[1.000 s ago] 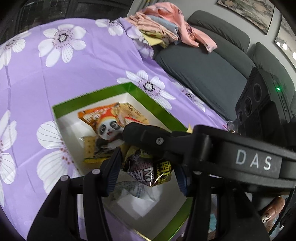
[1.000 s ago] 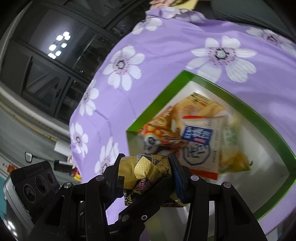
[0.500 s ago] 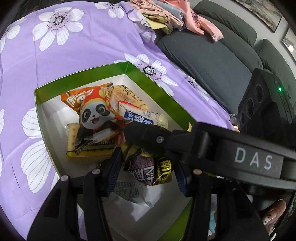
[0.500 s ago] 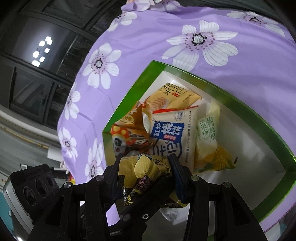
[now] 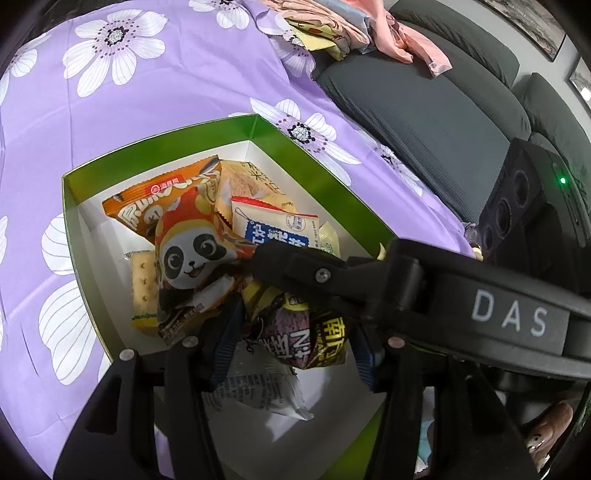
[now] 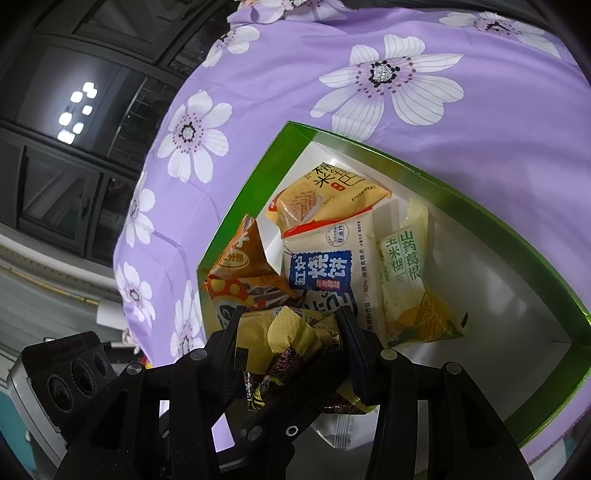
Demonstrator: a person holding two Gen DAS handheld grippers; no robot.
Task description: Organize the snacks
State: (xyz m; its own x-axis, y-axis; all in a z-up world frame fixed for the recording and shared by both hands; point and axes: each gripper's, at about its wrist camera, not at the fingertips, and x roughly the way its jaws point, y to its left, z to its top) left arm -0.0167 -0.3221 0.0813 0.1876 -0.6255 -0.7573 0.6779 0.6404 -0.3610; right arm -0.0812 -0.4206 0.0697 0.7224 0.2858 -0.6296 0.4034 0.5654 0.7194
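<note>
A crumpled purple-and-gold snack packet (image 5: 306,336) (image 6: 291,332) hangs over the near end of the green-rimmed white box (image 5: 166,147) (image 6: 461,192). My right gripper (image 6: 291,332) is shut on it, and its black finger (image 5: 321,273) crosses the left wrist view. My left gripper (image 5: 295,350) also has this packet between its blue pads; its jaws are opening slightly while the pads still hug the packet's sides. Inside the box lie a panda packet (image 5: 192,254), a blue-label packet (image 5: 280,229) (image 6: 321,273), a green-lettered packet (image 6: 402,266), a yellow packet (image 6: 325,192) and a white packet (image 5: 258,391) below the grippers.
The box sits on a purple cloth with white flowers (image 5: 110,92) (image 6: 480,110). A grey sofa (image 5: 424,122) with a pile of clothes (image 5: 351,26) runs along the cloth's far side. A black camera unit (image 5: 517,199) (image 6: 70,376) is mounted beside each gripper. Dark windows (image 6: 74,110) lie beyond the cloth's edge.
Both grippers have sunk toward the box with the packet between them, so the box and its snacks look larger and nearer. The grip on the packet looks the same.
</note>
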